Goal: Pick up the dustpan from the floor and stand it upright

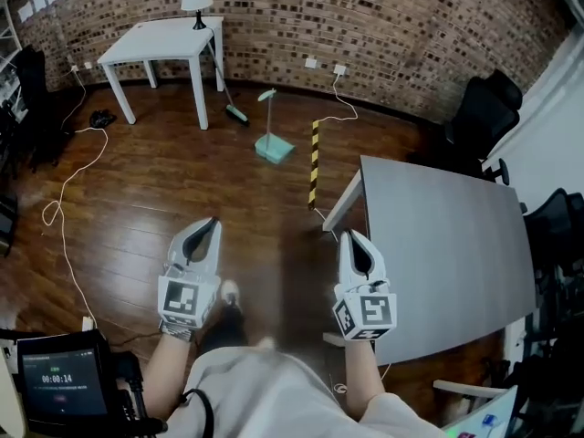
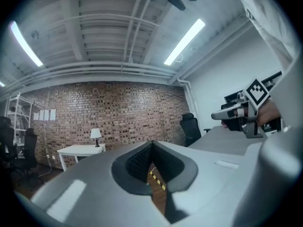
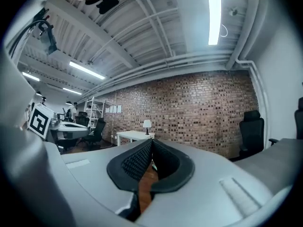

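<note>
**Both tools empty, dustpan far off by the striped strip**

My left tool [image 1: 211, 225] and right tool [image 1: 352, 238] are both clenched shut on nothing. Each gripper view shows the ribbed pads meeting, with only wooden floor [image 1: 164, 199] showing below them. They point level over that floor, on the near side of the yellow-and-black striped strip [image 1: 314, 162], the left one left of it and the right one just right of it.

The teal dustpan [image 1: 275, 148] sits on the floor just left of the strip's far end. Its thin handle [image 1: 268, 117] runs away from the pan towards the wall. From here I cannot tell whether that handle lies flat or stands up. A broom [image 1: 234, 111] is further left of the strip, and a grey counter [image 1: 438, 245] lies to its right.

I judge the dustpan to be light, stiff moulded plastic, smooth enough to slide between the pads. The handle is the natural hold, since it is narrow enough for one tool to close round. I would grip it low, near where it joins the pan, so the pan swings less. A long handle over a small base will likely tip easily, so it should be set down squarely.
</note>
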The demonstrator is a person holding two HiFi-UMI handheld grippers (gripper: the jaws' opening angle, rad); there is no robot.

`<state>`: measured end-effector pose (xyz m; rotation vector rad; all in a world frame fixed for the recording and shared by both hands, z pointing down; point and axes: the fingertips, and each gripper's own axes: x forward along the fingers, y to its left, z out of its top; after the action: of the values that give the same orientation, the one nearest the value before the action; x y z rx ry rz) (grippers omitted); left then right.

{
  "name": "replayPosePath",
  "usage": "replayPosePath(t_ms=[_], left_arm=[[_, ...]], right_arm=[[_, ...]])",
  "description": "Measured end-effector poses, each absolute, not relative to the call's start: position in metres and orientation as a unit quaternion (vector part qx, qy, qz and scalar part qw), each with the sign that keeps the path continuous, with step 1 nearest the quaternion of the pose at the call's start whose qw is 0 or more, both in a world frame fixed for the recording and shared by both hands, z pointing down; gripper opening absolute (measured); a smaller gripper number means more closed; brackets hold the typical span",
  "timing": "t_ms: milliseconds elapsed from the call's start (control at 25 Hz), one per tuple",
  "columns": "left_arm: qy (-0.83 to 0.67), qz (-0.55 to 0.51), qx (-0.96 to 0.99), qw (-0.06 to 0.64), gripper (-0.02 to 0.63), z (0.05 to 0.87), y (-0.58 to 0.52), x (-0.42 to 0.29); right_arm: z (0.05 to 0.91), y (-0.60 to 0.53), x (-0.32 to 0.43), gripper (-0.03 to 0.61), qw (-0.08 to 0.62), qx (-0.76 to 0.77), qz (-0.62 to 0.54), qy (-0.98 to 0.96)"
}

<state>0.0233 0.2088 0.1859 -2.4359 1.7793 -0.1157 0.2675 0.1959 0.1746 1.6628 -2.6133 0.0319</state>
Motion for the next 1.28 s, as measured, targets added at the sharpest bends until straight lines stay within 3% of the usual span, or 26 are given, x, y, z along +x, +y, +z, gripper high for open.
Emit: replayPosePath(t_ms=[400,1280], left_arm=[[0.601,-0.027,-0.797,0.052,0.001,0.173,0.286,0.006],[0.539,-0.022,-0.84,0.06,0.002,0.171,0.273,0.009]], right_arm=[[0.153,0.278,0.237,0.013,0.016,0.523,-0.007,-0.852],[0.157,0.267,0.197,0.011,0.014,0.532,-0.017,-0.847]])
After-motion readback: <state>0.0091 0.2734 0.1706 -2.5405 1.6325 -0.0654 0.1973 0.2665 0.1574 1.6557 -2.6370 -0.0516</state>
